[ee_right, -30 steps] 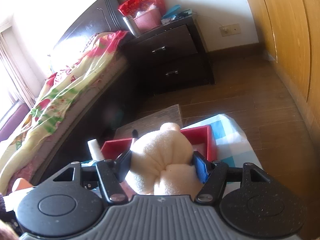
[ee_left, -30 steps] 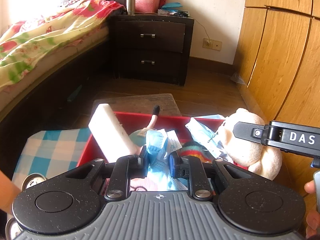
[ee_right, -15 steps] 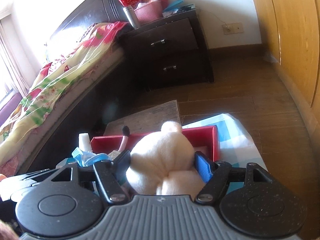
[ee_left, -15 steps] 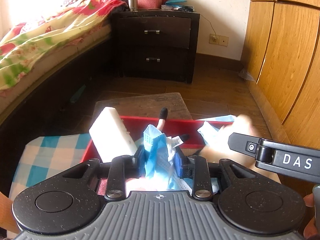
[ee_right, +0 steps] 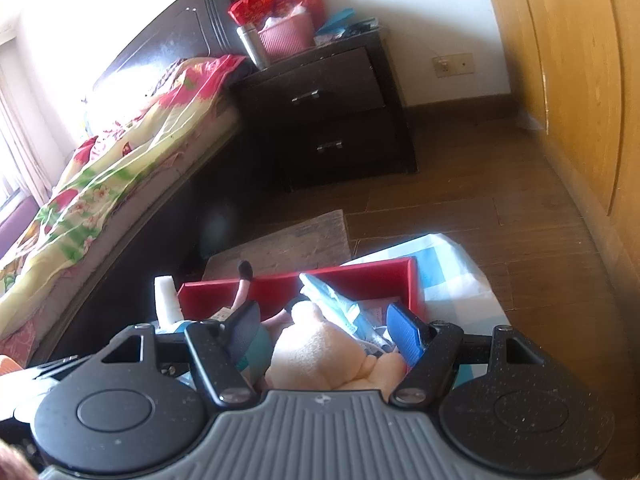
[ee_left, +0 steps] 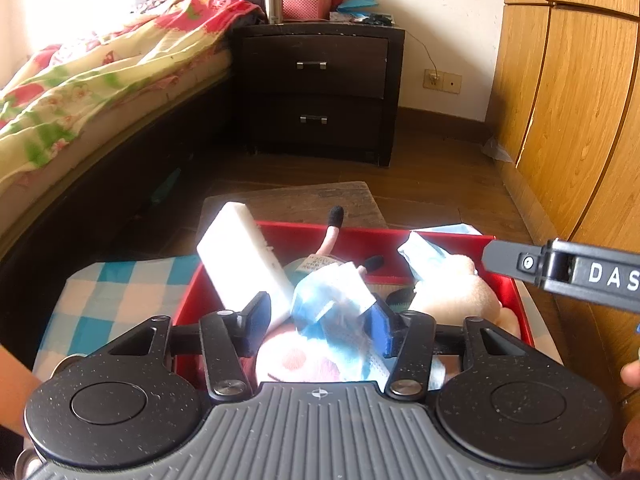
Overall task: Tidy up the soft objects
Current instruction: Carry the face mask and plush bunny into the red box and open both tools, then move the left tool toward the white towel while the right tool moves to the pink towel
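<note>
Several soft objects fill the red bin point(ee_left: 432, 240): a cream plush toy point(ee_left: 452, 284) at its right side, a blue face mask point(ee_left: 328, 300) near the middle, a second pale blue mask point(ee_left: 420, 256) leaning on the plush toy, a pink-cheeked plush point(ee_left: 296, 360) at the near edge, and a white foam block point(ee_left: 244, 264) tilted against the left wall. The left hand-held gripper point(ee_left: 320, 324) stands over the bin with its jaws apart, having just been opening; the blue face mask lies loose between them, against the right pad only (the left pad is clear of it). In the right wrist view the right hand-held gripper point(ee_right: 328, 332) also has its jaws apart, the cream plush toy point(ee_right: 320, 352) sitting between the pads with a gap on each side, so it is not gripped. The red bin point(ee_right: 360, 276) rests on a blue-and-white checked cloth point(ee_left: 120, 292) covering the tabletop. Beyond lie a flat brown board point(ee_left: 296, 200) on the wooden floor point(ee_left: 440, 176), a dark nightstand point(ee_left: 320, 92), a bed with a floral quilt point(ee_left: 100, 80) and a wooden wardrobe point(ee_left: 568, 100).
</note>
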The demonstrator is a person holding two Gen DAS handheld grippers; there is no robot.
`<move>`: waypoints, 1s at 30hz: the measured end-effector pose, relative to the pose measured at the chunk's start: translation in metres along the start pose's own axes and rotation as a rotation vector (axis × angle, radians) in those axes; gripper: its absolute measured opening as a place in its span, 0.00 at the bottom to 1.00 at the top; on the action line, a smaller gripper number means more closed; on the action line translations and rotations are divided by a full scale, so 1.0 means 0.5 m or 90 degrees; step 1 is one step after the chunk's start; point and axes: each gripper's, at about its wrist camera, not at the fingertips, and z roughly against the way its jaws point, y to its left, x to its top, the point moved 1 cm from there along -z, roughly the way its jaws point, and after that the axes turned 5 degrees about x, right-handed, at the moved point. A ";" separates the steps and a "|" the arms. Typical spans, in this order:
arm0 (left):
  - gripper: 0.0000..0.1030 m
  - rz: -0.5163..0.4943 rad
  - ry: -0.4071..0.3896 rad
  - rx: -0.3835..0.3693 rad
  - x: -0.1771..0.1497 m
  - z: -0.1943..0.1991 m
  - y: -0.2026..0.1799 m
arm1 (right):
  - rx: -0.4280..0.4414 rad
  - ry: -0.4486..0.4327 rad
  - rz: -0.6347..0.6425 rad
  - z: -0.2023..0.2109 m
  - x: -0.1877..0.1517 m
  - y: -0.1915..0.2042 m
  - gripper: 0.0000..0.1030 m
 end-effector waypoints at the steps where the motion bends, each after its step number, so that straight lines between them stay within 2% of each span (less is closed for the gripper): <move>1: 0.56 -0.001 0.000 0.001 -0.003 0.005 0.001 | 0.001 -0.001 0.001 0.005 0.000 0.001 0.48; 4: 0.62 0.000 -0.002 0.003 -0.009 0.018 0.003 | 0.006 -0.003 0.005 0.017 -0.003 0.005 0.50; 12: 0.65 0.014 0.001 0.001 -0.019 0.044 0.022 | 0.017 0.008 0.015 0.045 -0.021 0.015 0.52; 16: 0.72 0.019 -0.004 0.004 -0.021 0.056 0.026 | 0.024 0.008 0.020 0.067 -0.034 0.022 0.55; 30: 0.72 0.033 -0.015 0.003 -0.024 0.081 0.054 | 0.056 0.027 0.011 0.087 -0.050 0.027 0.56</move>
